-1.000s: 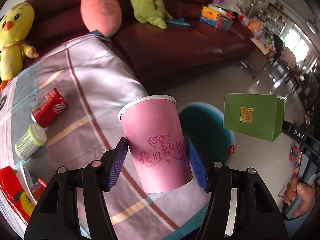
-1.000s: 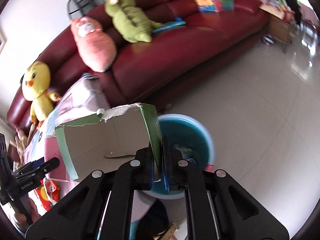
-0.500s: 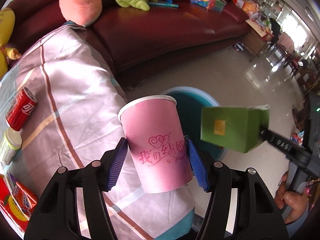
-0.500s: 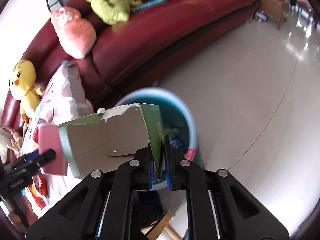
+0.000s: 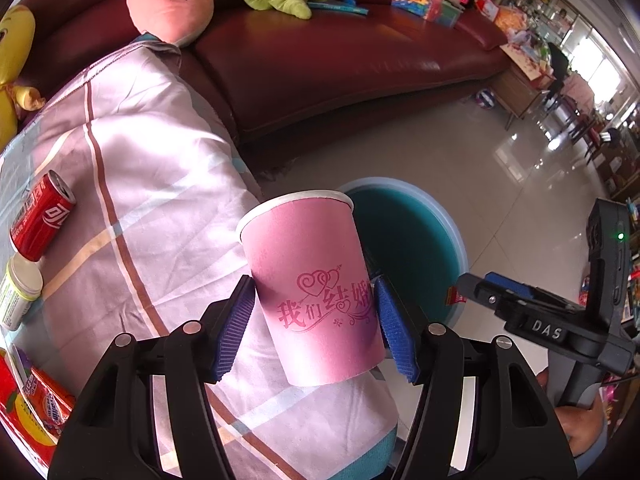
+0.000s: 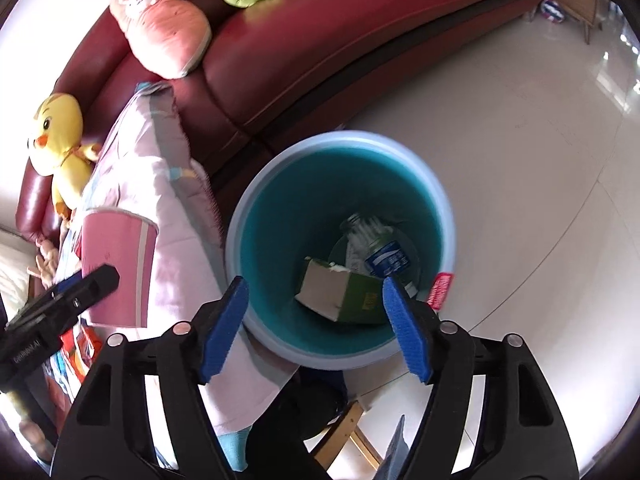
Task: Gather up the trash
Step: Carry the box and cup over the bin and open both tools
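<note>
My left gripper (image 5: 316,328) is shut on a pink paper cup (image 5: 312,296) and holds it upright above the table's edge, just left of a blue trash bin (image 5: 456,240). My right gripper (image 6: 316,328) is open and empty above the bin (image 6: 240,216). The green carton (image 6: 340,292) lies inside the bin beside a crushed plastic bottle (image 6: 372,248). The cup also shows in the right wrist view (image 6: 116,268), held by the left gripper (image 6: 92,284). The right gripper shows in the left wrist view (image 5: 476,288).
A table with a pink striped cloth (image 5: 140,168) holds a red soda can (image 5: 40,224), a small white bottle (image 5: 16,296) and red snack packets (image 5: 36,408). A dark red sofa (image 5: 340,52) with plush toys stands behind. Tiled floor (image 6: 540,140) lies right of the bin.
My right gripper moved over the bin, opened and let go of the green carton, which now lies in the bin. My left gripper with the cup moved closer to the bin.
</note>
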